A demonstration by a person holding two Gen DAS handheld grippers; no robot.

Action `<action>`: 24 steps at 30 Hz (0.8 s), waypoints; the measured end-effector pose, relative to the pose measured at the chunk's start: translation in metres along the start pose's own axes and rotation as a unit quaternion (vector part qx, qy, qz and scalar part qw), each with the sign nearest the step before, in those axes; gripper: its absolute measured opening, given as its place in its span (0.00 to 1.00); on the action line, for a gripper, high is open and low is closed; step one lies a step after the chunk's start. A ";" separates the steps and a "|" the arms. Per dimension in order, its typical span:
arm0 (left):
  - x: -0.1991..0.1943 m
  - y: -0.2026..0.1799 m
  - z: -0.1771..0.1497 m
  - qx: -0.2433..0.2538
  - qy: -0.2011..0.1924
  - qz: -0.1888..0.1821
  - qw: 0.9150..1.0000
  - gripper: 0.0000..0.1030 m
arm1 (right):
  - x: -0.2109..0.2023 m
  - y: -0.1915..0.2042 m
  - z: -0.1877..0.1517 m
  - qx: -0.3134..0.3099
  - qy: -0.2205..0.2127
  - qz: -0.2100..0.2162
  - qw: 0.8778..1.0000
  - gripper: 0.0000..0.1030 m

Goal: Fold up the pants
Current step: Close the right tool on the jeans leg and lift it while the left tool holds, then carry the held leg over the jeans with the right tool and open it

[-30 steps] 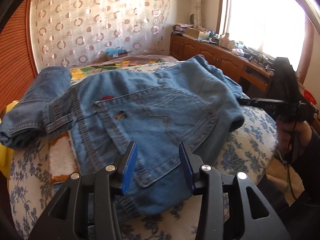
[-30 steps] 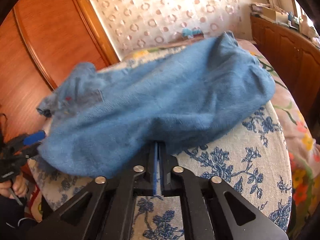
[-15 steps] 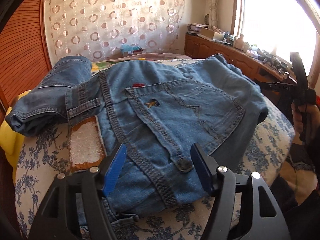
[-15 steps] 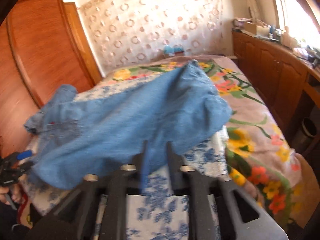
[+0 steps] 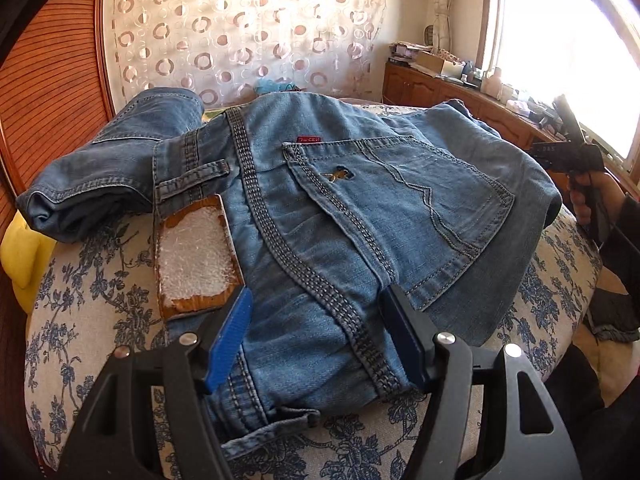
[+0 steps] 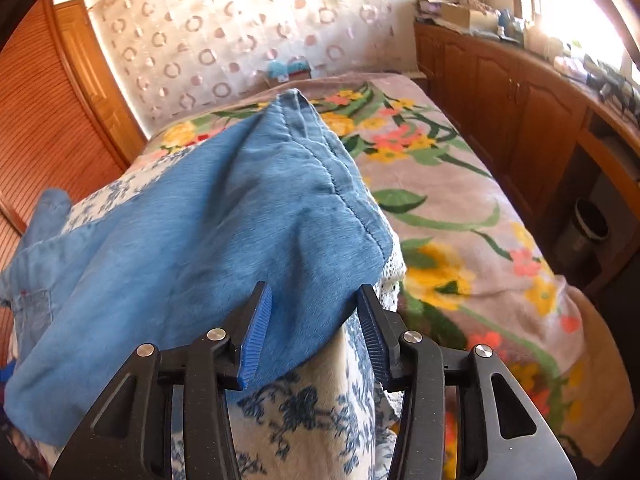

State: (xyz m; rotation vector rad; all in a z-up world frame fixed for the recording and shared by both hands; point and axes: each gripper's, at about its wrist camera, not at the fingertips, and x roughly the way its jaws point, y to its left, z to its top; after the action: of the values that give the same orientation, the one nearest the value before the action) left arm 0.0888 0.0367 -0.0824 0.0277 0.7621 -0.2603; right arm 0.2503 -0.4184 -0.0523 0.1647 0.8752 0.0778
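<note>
Blue jeans [image 5: 360, 208] lie folded on the bed, back pocket up, with one leg bundled at the far left. My left gripper [image 5: 316, 320] stands open low over the near waistband, and the thick seam runs between its blue pads [image 5: 230, 336] without being squeezed. In the right wrist view the folded end of the jeans [image 6: 224, 232] drapes over the bed's edge. My right gripper [image 6: 314, 320] is opening, with the denim edge between its pads, which do not press on it. It also shows in a hand at the right, the right gripper [image 5: 568, 152].
The bed cover [image 5: 100, 320] is white with blue flowers, and a floral blanket [image 6: 460, 216] lies beyond it. A brown-edged white patch [image 5: 196, 256] sits beside the waistband and a yellow thing [image 5: 24, 256] at the left edge. Wooden cabinets [image 6: 520, 92] and a dark bin [image 6: 592, 228] stand to the right.
My right gripper went from shut to open and swung right along the jeans' fold. My left gripper widened and sank closer to the waistband.
</note>
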 end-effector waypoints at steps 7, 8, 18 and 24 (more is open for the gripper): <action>0.001 0.006 -0.002 -0.016 -0.002 -0.012 1.000 0.65 | -0.004 -0.001 0.005 0.008 -0.003 -0.001 1.000 0.08; 0.001 0.007 -0.003 -0.019 -0.002 -0.014 1.000 0.66 | -0.006 -0.001 0.006 0.006 -0.007 0.000 1.000 0.02; 0.000 0.007 0.001 -0.018 0.003 -0.012 1.000 0.67 | -0.071 0.040 0.028 -0.024 -0.103 0.020 0.994 0.01; -0.019 0.011 0.008 -0.023 -0.014 -0.013 1.000 0.67 | -0.110 0.099 0.047 -0.070 -0.147 0.063 0.985 0.00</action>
State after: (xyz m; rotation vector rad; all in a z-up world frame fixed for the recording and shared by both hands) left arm 0.0837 0.0508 -0.0641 -0.0301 0.7402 -0.2677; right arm 0.2163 -0.3406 0.0779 0.0967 0.5621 0.2280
